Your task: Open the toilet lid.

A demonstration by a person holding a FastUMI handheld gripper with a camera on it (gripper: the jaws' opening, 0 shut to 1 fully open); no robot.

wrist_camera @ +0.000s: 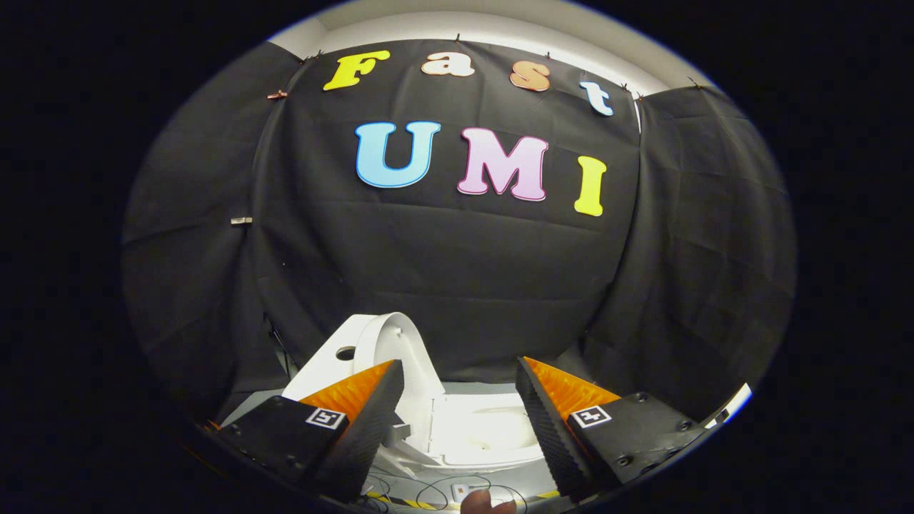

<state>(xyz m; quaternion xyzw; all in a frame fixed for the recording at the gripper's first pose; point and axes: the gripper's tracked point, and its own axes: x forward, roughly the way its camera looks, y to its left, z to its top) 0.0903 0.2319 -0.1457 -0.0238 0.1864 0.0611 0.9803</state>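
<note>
Toilet lid (391,350): white, raised upright and tilted back toward the tank (330,357), just beyond the left finger (371,414).
Toilet seat (493,428): white and glossy, lying flat and uncovered, seen between the two fingers.
Gripper (457,414): fingers spread wide apart, holding nothing, touching neither lid nor seat.
Cables (428,492): thin dark loops on the floor under the fingers.
Booth wall (457,271): black cloth behind the toilet.
</note>
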